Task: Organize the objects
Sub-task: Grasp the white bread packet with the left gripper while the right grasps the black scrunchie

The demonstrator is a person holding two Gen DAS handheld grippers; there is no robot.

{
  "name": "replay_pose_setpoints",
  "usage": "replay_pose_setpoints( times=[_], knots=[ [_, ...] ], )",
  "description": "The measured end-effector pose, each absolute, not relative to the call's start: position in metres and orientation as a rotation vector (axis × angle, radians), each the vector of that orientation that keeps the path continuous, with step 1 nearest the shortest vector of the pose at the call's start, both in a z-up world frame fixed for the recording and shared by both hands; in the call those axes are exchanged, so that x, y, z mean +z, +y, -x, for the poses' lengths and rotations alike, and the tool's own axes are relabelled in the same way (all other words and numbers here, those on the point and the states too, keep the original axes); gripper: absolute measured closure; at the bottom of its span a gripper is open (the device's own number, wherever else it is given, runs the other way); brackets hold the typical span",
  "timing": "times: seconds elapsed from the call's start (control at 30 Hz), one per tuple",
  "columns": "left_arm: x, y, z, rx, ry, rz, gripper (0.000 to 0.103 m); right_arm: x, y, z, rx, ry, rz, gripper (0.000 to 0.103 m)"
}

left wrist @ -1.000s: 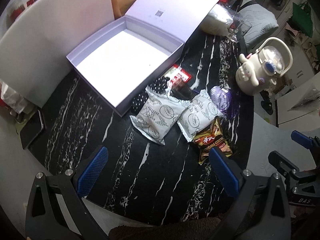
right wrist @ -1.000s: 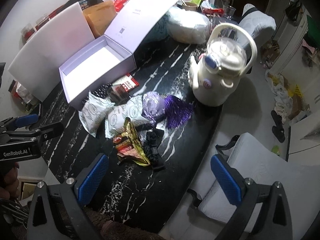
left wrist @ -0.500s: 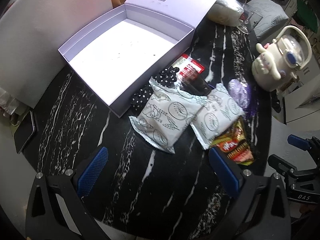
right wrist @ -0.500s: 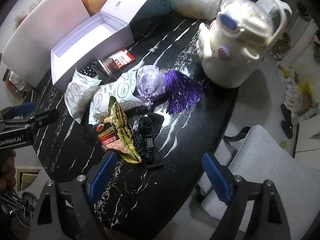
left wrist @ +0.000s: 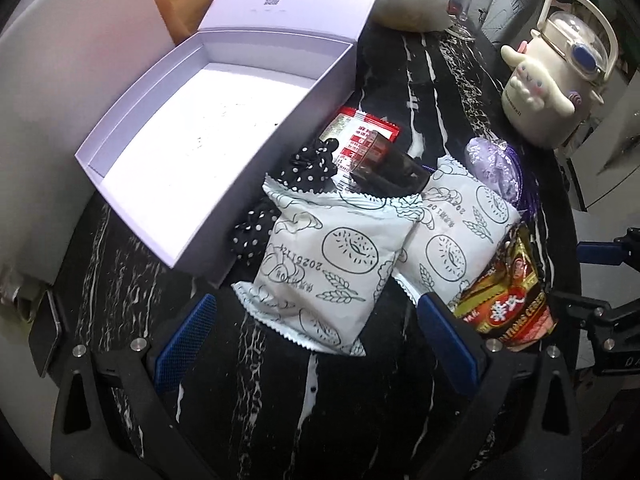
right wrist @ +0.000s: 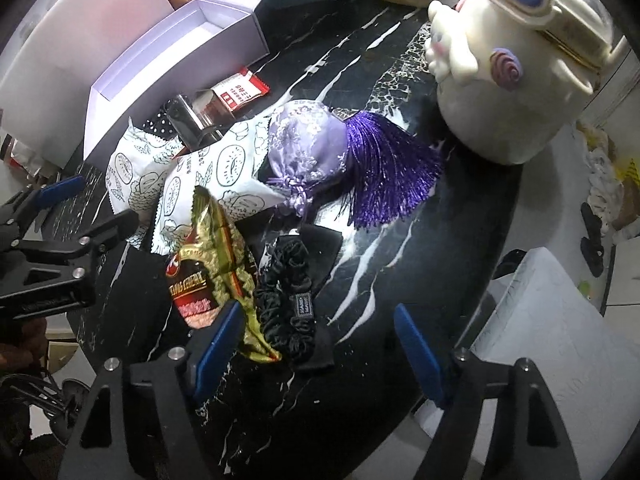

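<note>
An open white box (left wrist: pixel 200 128) lies at the left of a black marble table (left wrist: pixel 320 400). Beside it is a pile: two white printed snack packs (left wrist: pixel 324 264), a gold-and-red packet (left wrist: pixel 508 300), a red packet (left wrist: pixel 360 136), a polka-dot scrunchie (left wrist: pixel 308 164), a purple tasselled pouch (right wrist: pixel 316 152) and a black scrunchie (right wrist: pixel 288 300). My left gripper (left wrist: pixel 316 340) is open, its fingers either side of the nearest white pack's near end. My right gripper (right wrist: pixel 316 344) is open, just above the black scrunchie and the gold packet (right wrist: pixel 208 276).
A cream cartoon kettle (left wrist: pixel 552 80) stands at the table's far right edge, close to the pouch. A phone (left wrist: pixel 44 332) lies at the left edge. A white bag (left wrist: pixel 412 4) and a glass (left wrist: pixel 464 4) are at the back. A white chair (right wrist: pixel 560 344) is beyond the table edge.
Both grippers have moved forward and down towards the pile. The left has closed in on the white pack, the right on the black scrunchie. Nothing was taken hold of.
</note>
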State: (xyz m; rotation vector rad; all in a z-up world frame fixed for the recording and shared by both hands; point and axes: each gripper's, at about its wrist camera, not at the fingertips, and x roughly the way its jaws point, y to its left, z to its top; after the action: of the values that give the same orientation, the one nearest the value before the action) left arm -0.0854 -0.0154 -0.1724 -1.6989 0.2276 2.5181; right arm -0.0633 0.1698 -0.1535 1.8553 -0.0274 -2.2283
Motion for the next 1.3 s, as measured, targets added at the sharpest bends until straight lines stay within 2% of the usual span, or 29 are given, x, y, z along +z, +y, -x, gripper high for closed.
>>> replay_pose_setpoints(
  times=[0.27,0.33,0.5,0.6,0.63,0.7,0.9,1.0,1.2,1.3],
  knots=[
    [-0.182,-0.008,0.087,2.523,0.355,1.608,0.011,-0.168,0.175,0.069,-2.171,-0.134,-1.878,0.044],
    [-0.186,-0.005,0.088,2.523,0.396,1.587,0.011,-0.17,0.173,0.069,-2.171,-0.129,-1.874,0.051],
    [-0.191,-0.002,0.088,2.515,0.401,1.558,0.013,-0.173,0.165,0.068,-2.185,-0.078,-1.878,0.059],
    [-0.191,-0.003,0.087,2.541,0.385,1.544,0.017,-0.172,0.161,0.066,-2.208,-0.025,-1.875,0.071],
    [-0.19,-0.004,0.086,2.547,0.362,1.543,0.022,-0.171,0.161,0.064,-2.219,-0.019,-1.876,0.076],
    [-0.19,-0.006,0.084,2.542,0.319,1.537,0.027,-0.171,0.162,0.063,-2.229,-0.022,-1.878,0.077],
    [-0.191,-0.004,0.069,2.531,0.409,1.485,0.039,-0.168,0.164,0.052,-2.263,-0.003,-1.854,0.077],
    [-0.193,-0.004,0.06,2.519,0.449,1.474,0.04,-0.167,0.164,0.046,-2.275,-0.001,-1.844,0.077],
    [-0.191,-0.008,0.049,2.516,0.413,1.489,0.04,-0.165,0.163,0.038,-2.287,0.023,-1.829,0.077],
    [-0.196,-0.008,0.053,2.528,0.401,1.538,0.031,-0.164,0.163,0.036,-2.288,0.029,-1.826,0.077]
  ],
)
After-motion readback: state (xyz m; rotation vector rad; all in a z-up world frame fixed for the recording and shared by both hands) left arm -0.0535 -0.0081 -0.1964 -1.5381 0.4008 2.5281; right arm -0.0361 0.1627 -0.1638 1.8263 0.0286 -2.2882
